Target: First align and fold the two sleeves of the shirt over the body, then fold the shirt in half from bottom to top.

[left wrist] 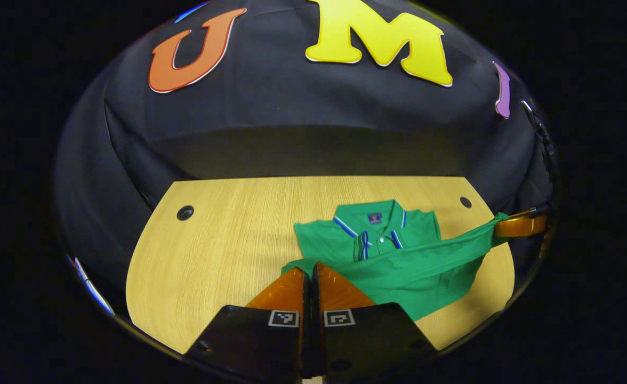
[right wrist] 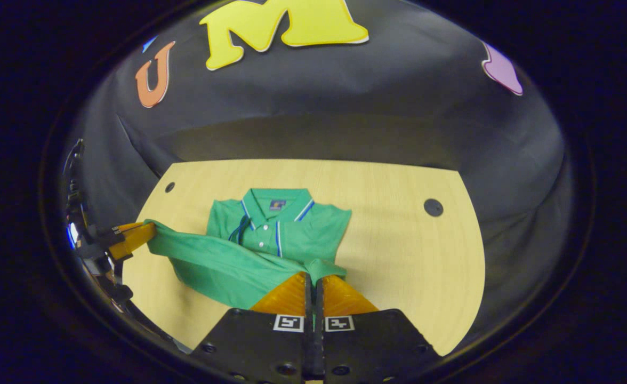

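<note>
On the wooden table (left wrist: 223, 240), both grippers pinch the shirt's (left wrist: 399, 250) lifted hem.

Both views are evenly lit from above and fairly bright in the middle. The table (left wrist: 228, 240) shines pale, without hard glare. The shirt (left wrist: 399, 256) throws a soft shadow on the wood at about 5 o'clock. The fisheye lens bends the table edge strongly, and toward the rim everything becomes dark and a little blurred. The centre stays sharp.
</note>
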